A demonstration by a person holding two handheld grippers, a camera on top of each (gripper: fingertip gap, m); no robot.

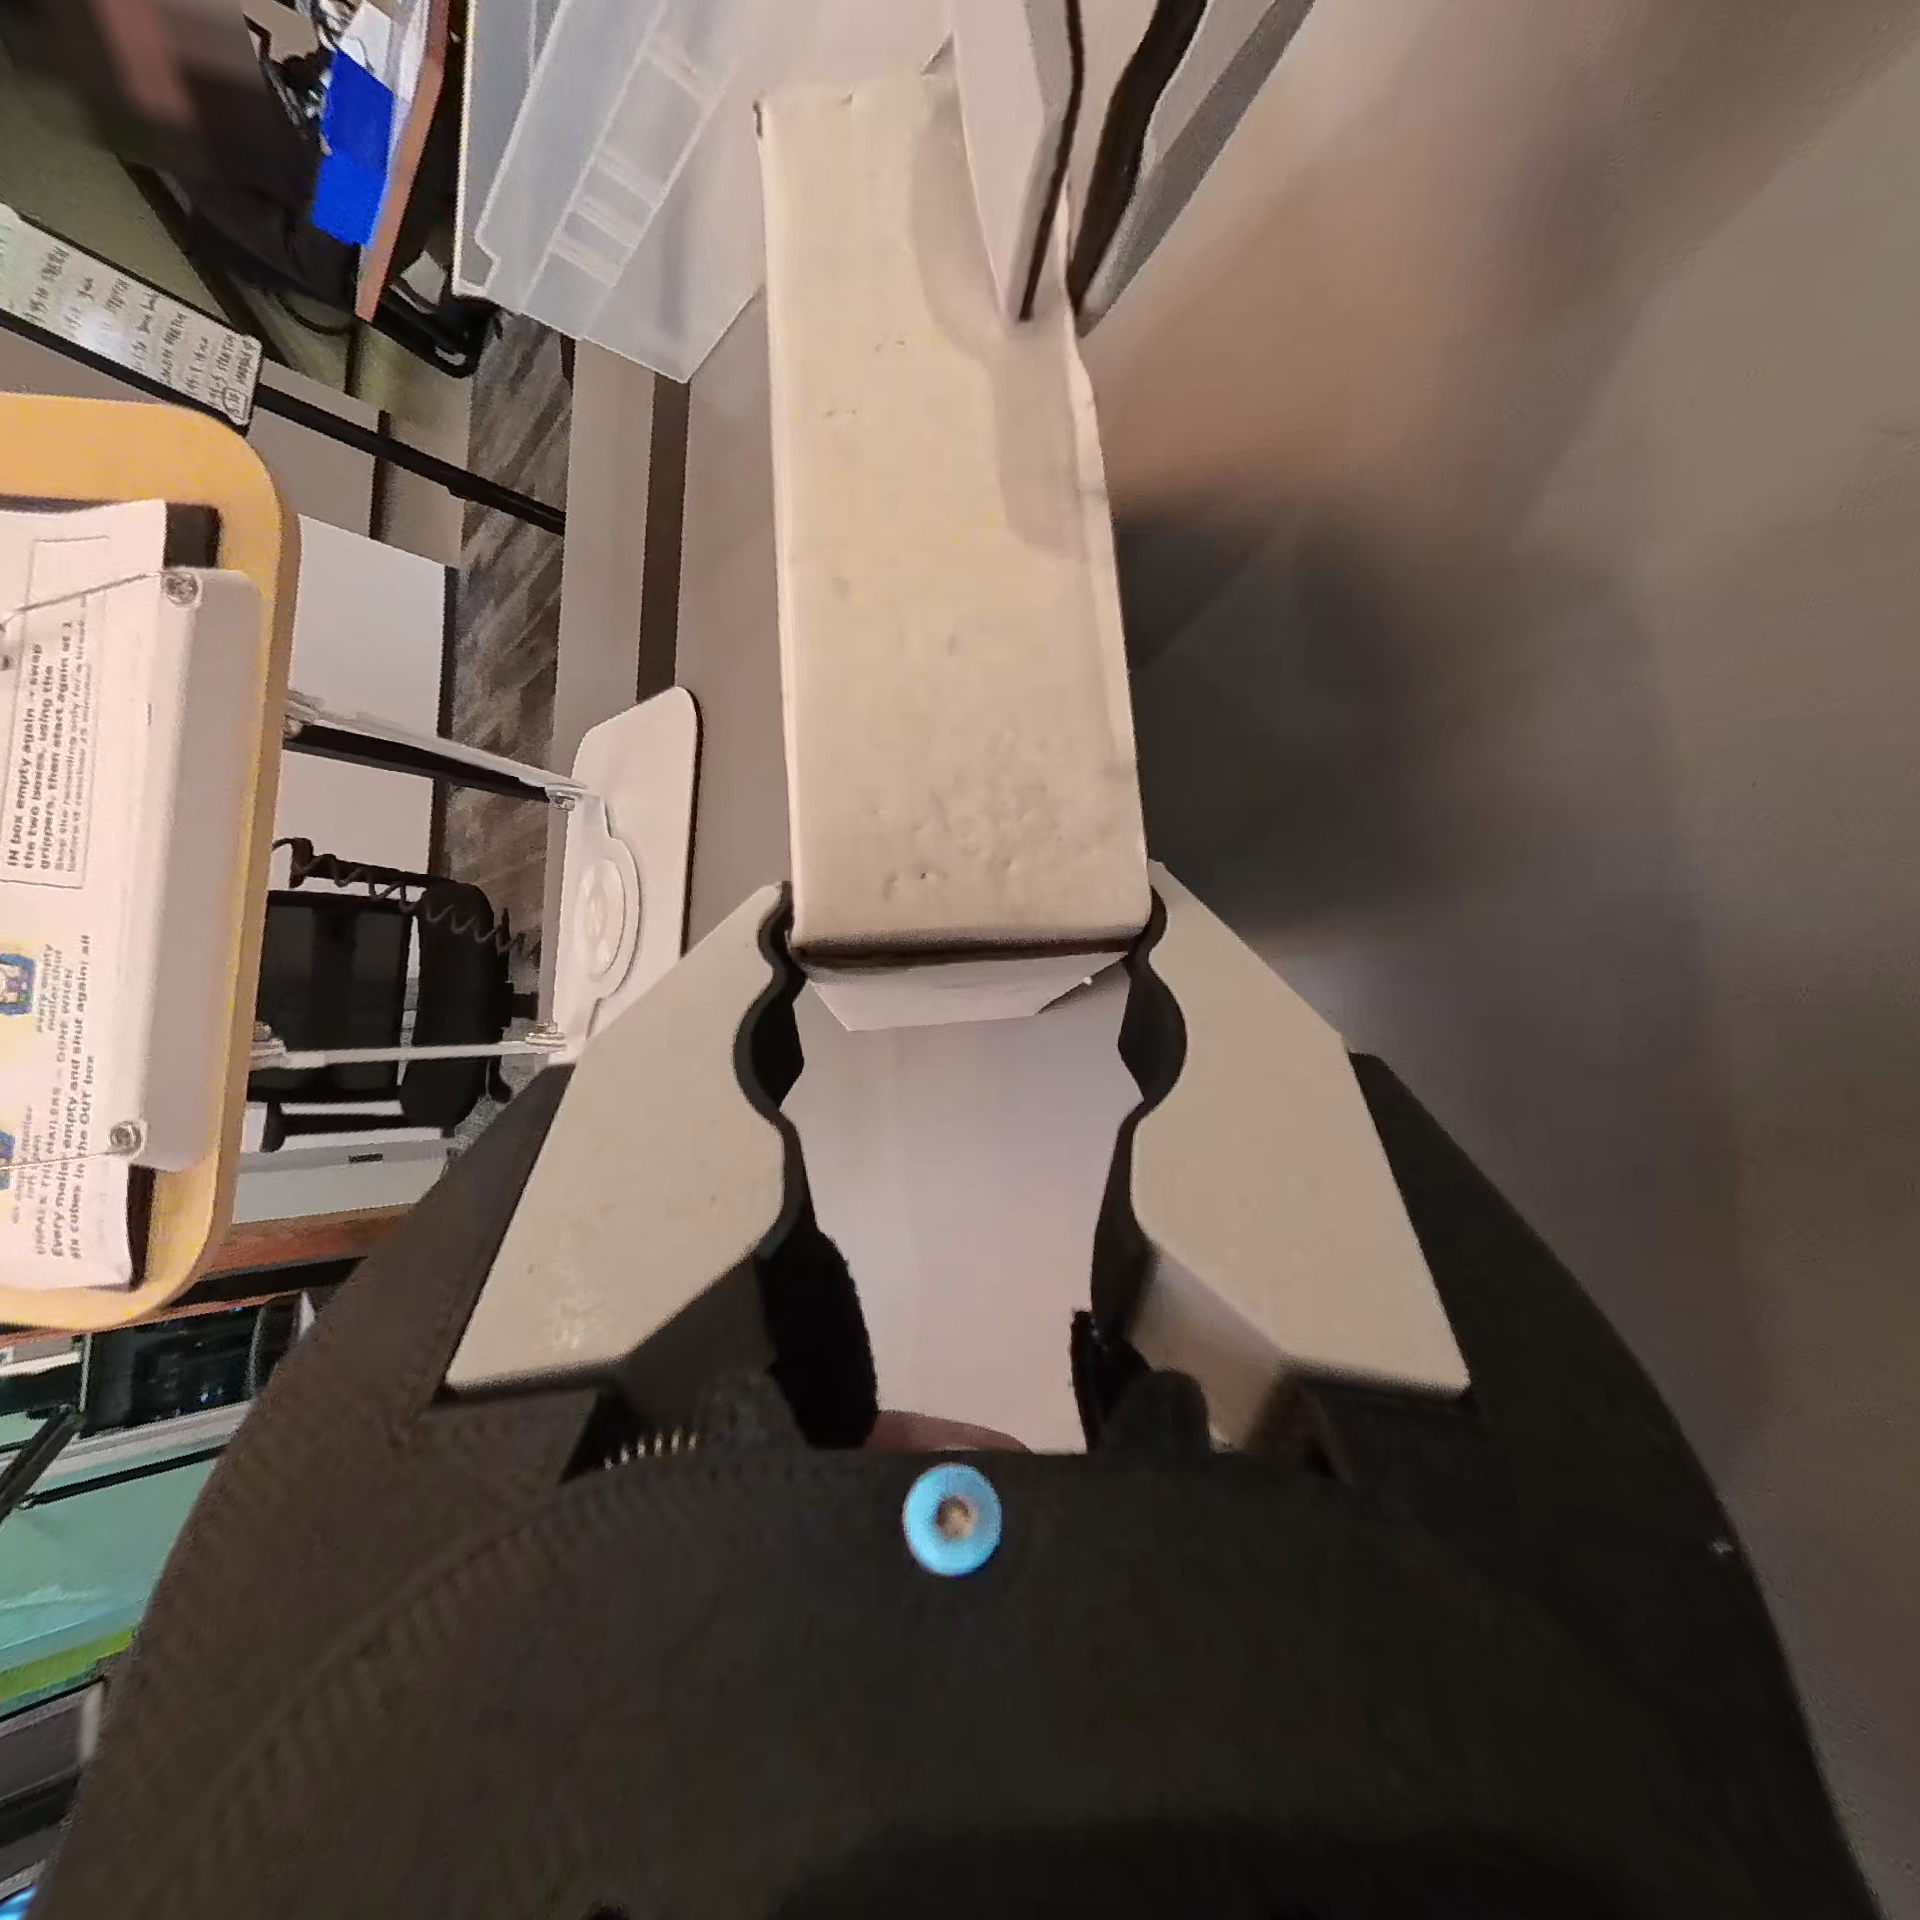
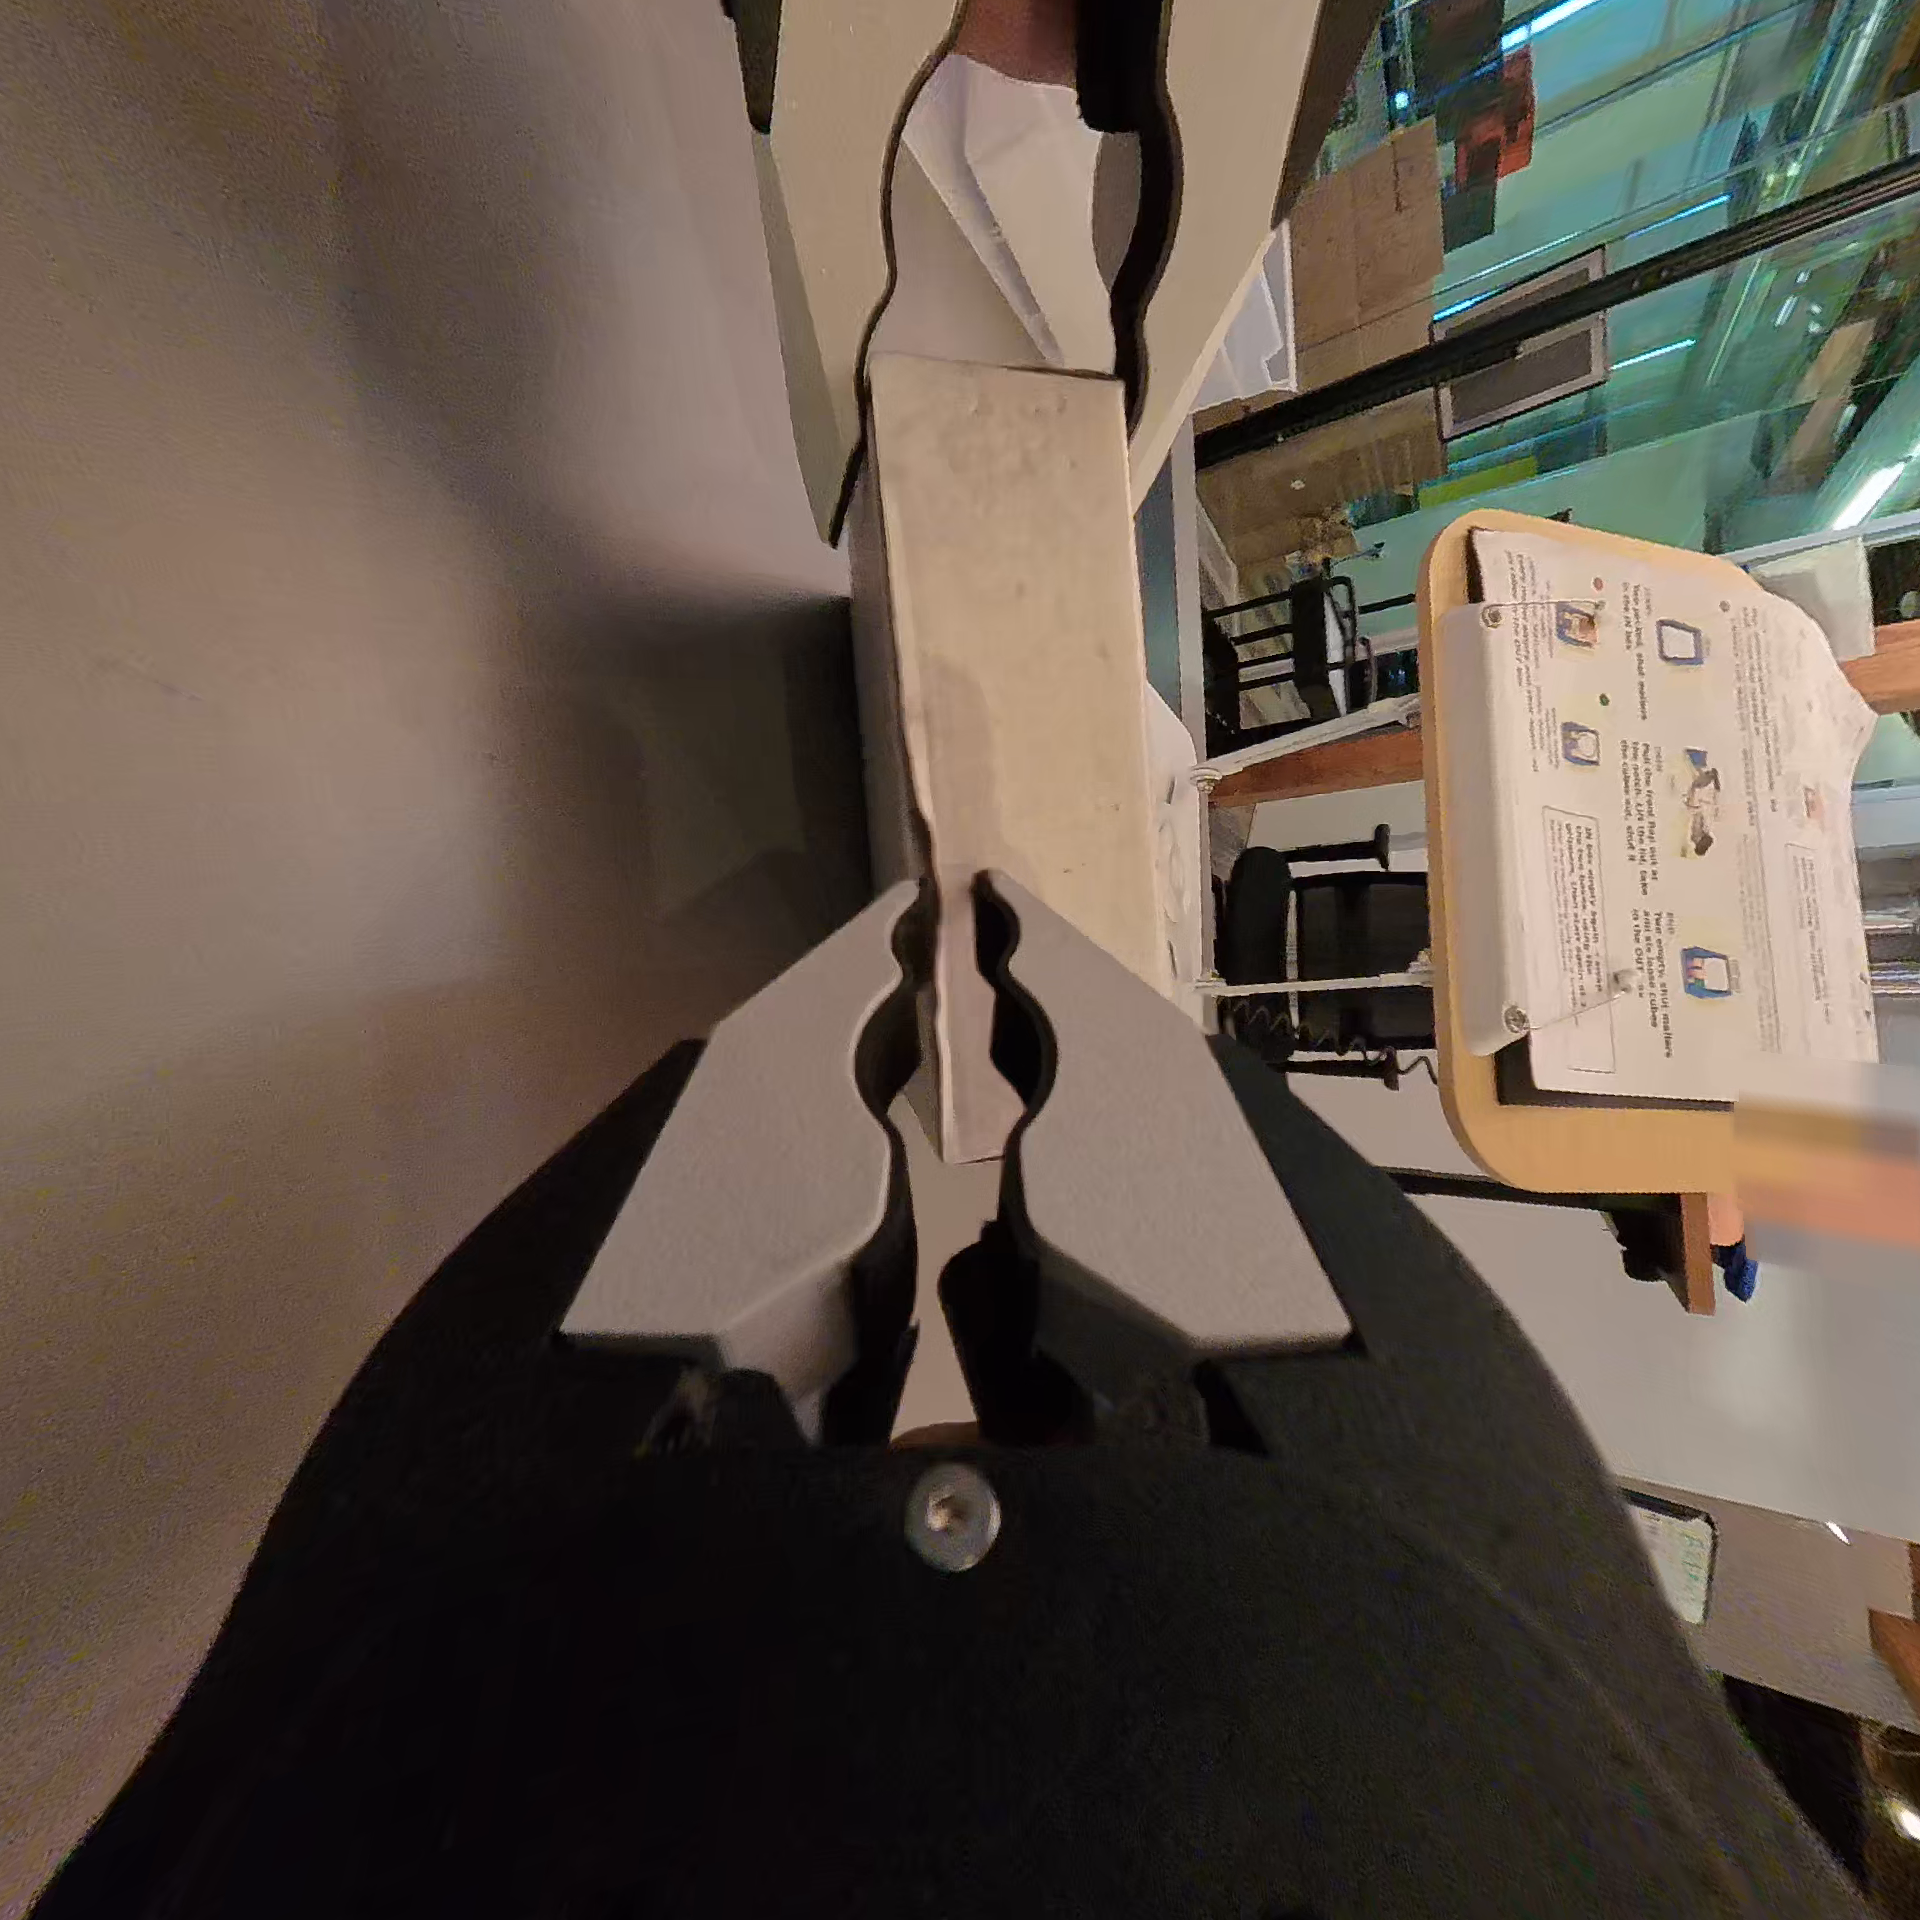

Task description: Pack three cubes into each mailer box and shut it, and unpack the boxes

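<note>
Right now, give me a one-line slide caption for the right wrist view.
Right gripper pinches a flap of the white mailer box while the left gripper clamps its far end.

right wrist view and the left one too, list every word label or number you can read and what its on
I won't quote writing, so here is what bears it.
Instruction sheet on the wooden board: printed text and small pictures, not quoted.
Dark board, top left in the left wrist view: handwriting, too blurred to read.
Mailer box: no writing visible.
</note>
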